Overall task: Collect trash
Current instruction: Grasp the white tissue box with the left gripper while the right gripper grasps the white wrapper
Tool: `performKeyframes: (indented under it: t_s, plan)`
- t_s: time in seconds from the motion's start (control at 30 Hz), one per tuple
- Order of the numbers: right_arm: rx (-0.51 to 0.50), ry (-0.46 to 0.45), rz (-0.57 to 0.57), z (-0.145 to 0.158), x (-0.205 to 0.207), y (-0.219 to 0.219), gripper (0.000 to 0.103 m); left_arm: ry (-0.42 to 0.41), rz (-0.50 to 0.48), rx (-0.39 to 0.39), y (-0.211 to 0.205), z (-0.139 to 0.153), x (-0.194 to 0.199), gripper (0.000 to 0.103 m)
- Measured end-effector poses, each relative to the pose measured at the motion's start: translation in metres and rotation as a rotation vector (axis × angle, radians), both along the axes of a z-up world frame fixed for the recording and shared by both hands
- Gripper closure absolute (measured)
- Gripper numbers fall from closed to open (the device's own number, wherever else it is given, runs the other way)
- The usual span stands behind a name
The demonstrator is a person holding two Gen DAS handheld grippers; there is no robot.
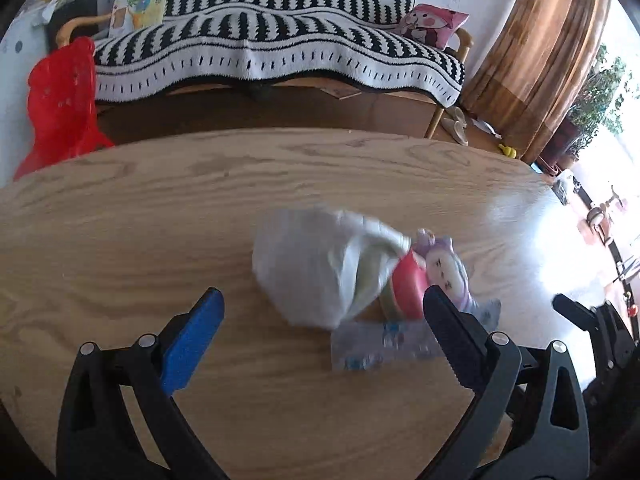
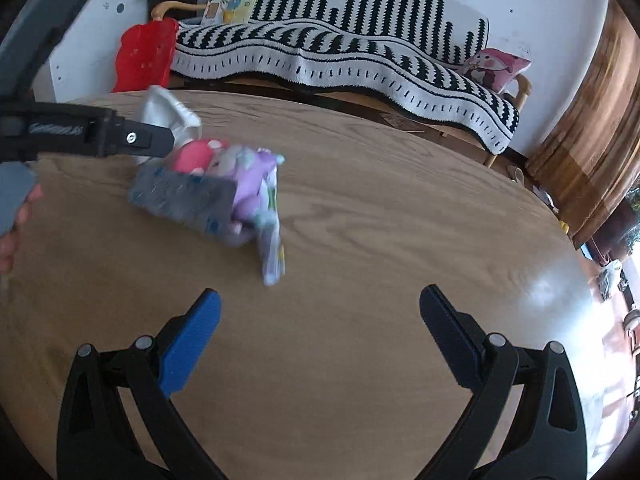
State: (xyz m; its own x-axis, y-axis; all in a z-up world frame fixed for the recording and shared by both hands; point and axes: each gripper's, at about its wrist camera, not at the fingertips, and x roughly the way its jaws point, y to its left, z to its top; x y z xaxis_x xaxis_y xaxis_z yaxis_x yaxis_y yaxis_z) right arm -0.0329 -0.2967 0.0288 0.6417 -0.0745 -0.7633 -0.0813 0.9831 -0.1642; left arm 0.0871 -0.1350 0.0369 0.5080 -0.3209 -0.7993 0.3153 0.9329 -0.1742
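Nearest to the lens your left tool (image 1: 322, 300) is spread wide above the wooden worktop (image 1: 120, 220), and it grasps nothing. Just in front of its fingers lies the trash in one small heap: a white bag (image 1: 304, 268), a red-and-green wrapper (image 1: 406, 284) touching the bag, a purple packet (image 1: 444, 264) with a cartoon figure, and a clear wrapper (image 1: 376, 346) on the near side. The right finger partly covers the purple packet. Your right tool (image 2: 320, 300) is also released and wide, over bare wood, and the heap (image 2: 224, 188) is well apart from it, to the far left. The pictures are blurred, so the print on the packets cannot be read. Behind the worktop stands a sofa (image 1: 280, 52) with a striped cover, and a red bag (image 1: 60, 100) is beside it.
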Motion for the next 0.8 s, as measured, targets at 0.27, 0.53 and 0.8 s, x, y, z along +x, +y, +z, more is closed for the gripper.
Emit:
performKeyframes:
  t_s: [0.27,0.53,0.8]
  plan:
    - [-0.023,0.019,-0.039,-0.010,0.044,-0.007,0.007,0.005,0.029,0.027,0.008,-0.013,0.029,0.006]
    - [0.087,0.059,-0.108,-0.016,0.055,-0.038,0.007,0.031,0.052,0.037,0.020,-0.022,0.037,0.006]
    - [0.164,0.092,-0.055,-0.018,0.066,-0.033,0.005,0.006,0.067,0.072,0.021,-0.027,0.035,0.006]
